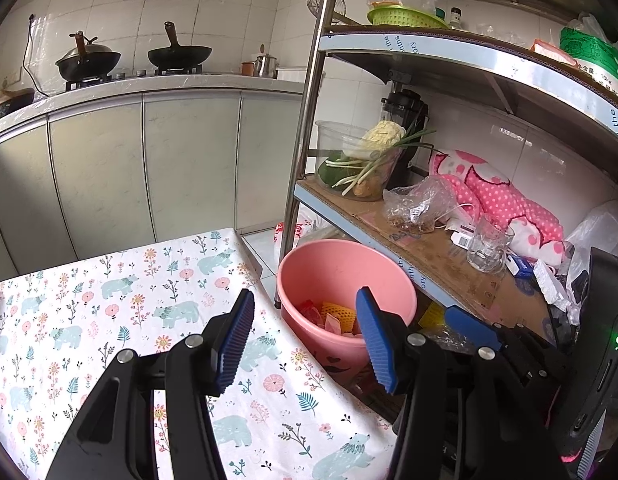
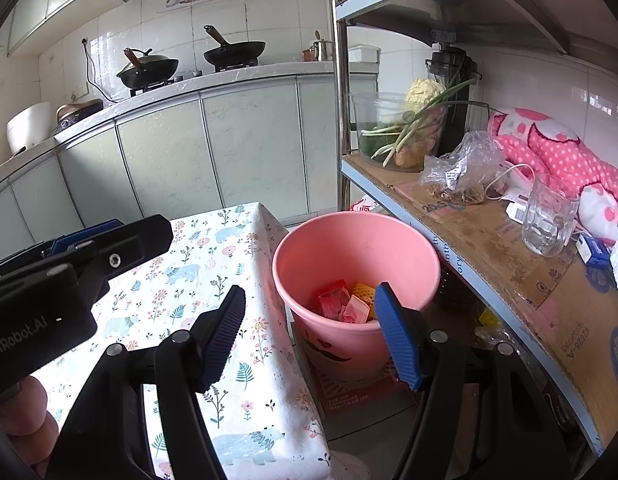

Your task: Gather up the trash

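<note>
Left of the bucket, the table carries only its floral cloth; the left gripper hovers over the table edge, jaws wide apart and holding nothing. The right gripper hovers just short of the bucket rim, jaws equally wide and empty. The trash, red, pink and yellow wrappers plus foam netting, lies at the bucket bottom; it appears light, soft and crushable, so pinch any piece at a raised fold.

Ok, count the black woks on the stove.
2: a lidded black wok on the left burner, an open black wok on the right burner. None seems hidden.
</note>
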Tool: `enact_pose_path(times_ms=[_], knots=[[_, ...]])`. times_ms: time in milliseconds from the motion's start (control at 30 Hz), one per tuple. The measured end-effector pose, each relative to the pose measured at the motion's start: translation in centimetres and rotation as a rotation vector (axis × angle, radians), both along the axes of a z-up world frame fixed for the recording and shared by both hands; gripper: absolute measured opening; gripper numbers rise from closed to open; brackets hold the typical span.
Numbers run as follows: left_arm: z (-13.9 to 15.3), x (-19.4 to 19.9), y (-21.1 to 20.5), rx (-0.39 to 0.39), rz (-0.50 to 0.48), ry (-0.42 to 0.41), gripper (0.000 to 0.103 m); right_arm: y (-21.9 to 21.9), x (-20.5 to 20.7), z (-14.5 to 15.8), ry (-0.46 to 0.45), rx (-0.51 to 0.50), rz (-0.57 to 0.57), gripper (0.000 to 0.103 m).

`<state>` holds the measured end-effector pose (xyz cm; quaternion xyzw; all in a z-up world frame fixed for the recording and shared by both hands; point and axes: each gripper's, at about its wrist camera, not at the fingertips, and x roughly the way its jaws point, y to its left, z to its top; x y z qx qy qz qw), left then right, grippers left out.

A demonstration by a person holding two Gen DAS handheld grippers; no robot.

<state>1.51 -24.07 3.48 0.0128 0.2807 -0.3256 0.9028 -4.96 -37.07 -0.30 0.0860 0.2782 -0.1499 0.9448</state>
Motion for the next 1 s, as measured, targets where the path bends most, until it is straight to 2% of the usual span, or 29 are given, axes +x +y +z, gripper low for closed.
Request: enact_pose_path(times_ms=[1000], knots=[[-0.64,0.04,-0.43,0.012,-0.022,0.018,0.052,-0.12,0.26,-0.51,0.014,0.003,0.011,0.068]])
